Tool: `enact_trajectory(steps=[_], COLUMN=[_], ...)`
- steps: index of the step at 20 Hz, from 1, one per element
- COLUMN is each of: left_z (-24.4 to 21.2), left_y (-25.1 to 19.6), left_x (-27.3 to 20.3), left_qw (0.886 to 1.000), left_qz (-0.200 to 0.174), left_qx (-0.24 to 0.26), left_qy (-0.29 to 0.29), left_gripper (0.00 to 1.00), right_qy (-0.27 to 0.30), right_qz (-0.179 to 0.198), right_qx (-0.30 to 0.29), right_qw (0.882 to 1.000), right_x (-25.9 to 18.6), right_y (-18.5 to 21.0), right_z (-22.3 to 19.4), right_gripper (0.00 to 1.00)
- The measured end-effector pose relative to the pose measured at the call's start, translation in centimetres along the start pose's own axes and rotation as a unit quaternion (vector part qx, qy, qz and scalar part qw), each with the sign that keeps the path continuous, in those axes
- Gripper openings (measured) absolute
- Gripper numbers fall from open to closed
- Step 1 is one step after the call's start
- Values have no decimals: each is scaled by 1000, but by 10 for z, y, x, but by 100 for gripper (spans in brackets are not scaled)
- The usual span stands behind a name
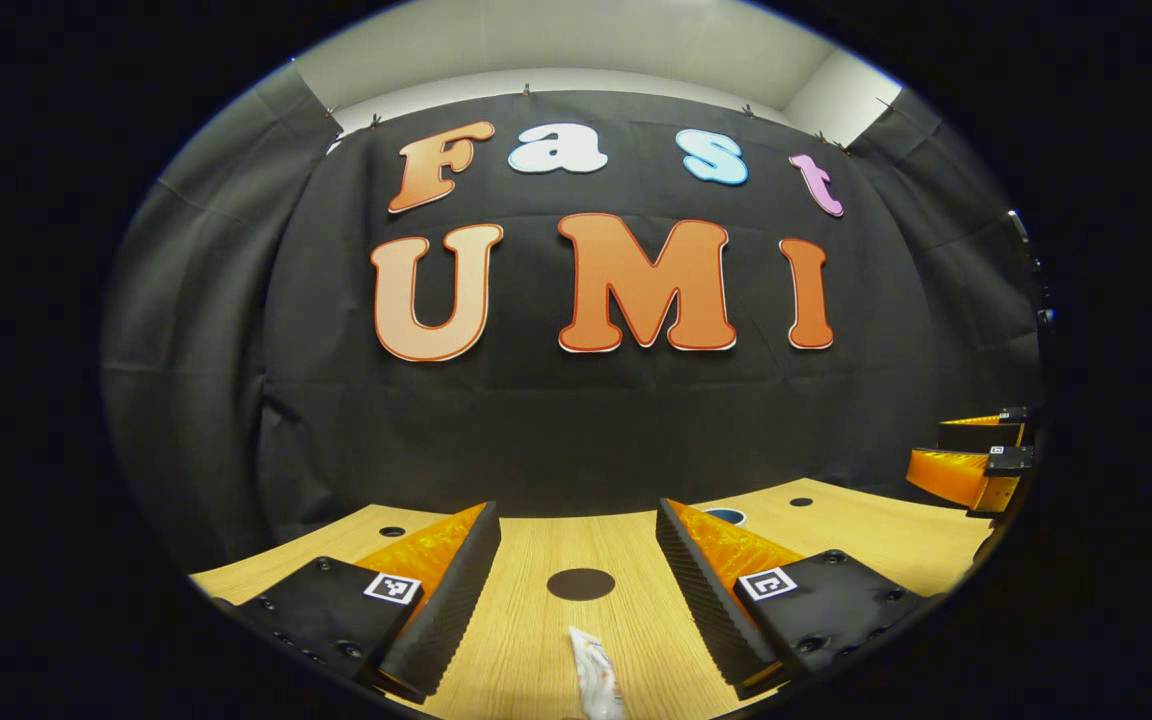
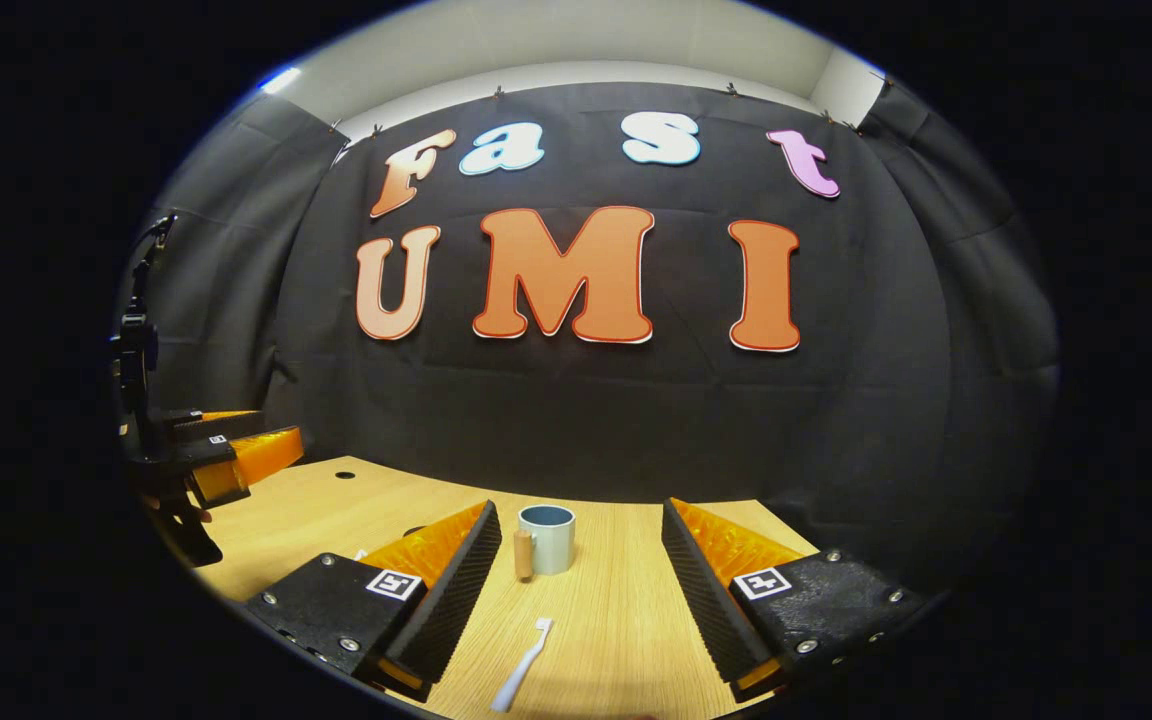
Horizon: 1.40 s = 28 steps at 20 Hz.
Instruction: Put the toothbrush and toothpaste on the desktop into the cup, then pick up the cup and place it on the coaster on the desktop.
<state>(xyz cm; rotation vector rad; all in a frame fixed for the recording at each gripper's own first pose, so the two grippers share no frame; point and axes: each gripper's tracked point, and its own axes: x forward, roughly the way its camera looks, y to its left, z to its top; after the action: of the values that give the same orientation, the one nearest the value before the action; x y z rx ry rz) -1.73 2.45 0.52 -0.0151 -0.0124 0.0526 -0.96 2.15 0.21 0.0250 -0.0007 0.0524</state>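
Cup point(image 2: 547, 538) first: in the right gripper view we see a pale blue-grey mug standing upright on the wooden desktop point(image 2: 626, 620), its wood-toned handle turned toward the left of that view. Its mouth is open, and from this low angle we cannot tell whether anything lies inside; nothing sticks up above its rim. It sits ahead of our right gripper point(image 2: 576, 590), between the lines of the two fingers but well beyond their tips, untouched.

Nearer to us in the same view, the white toothbrush point(image 2: 523, 665) lies flat on the desktop, slanting from lower left to upper right, inside the gap between the fingers yet touching neither. The right gripper's fingers are spread wide and hold nothing.

In the left gripper view, the toothpaste point(image 1: 596, 675), a white tube with some reddish print, lies flat on the desktop at the bottom edge, between the fingers of our left gripper point(image 1: 581, 590) and apart from both. Just beyond it we see the coaster point(image 1: 580, 584), a dark round disc lying flat on the wood with nothing on it. The left gripper's fingers are likewise spread apart, pinching nothing.

At the far right of the left gripper view the other gripper appears farther off above the desktop edge; in the right gripper view the left one shows at far left, open too
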Motion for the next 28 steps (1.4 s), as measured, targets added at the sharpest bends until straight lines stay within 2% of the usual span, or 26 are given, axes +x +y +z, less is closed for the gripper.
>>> enact_trajectory(steps=[5,12,16,20,21,24,28], left_z=[-10,-61,-91,-131,-137,-155,-174], left_y=[2,1,-6,-10,-12,-17,-22], left_x=[1,15,14,17,18,17,17], left_qw=[1000,993,984,969,965,957,949], left_qz=[-6,-26,-44,-48,-51,-59,-63], left_qx=[-1,-12,-19,-14,-14,-19,-12], left_qy=[16,113,173,243,257,285,309], left_gripper=[99,99,100,100,100,100,98], right_qy=[21,94,168,214,230,261,296], right_qz=[4,8,13,20,19,13,28], right_qx=[-2,-19,-10,-16,-10,-6,-4], right_qw=[1000,995,986,977,973,965,955], right_x=[3,5,5,4,4,5,9], right_y=[7,16,21,22,22,21,34], right_z=[-9,-45,-80,-99,-105,-123,-144], right_gripper=[98,98,98,96,99,95,93])
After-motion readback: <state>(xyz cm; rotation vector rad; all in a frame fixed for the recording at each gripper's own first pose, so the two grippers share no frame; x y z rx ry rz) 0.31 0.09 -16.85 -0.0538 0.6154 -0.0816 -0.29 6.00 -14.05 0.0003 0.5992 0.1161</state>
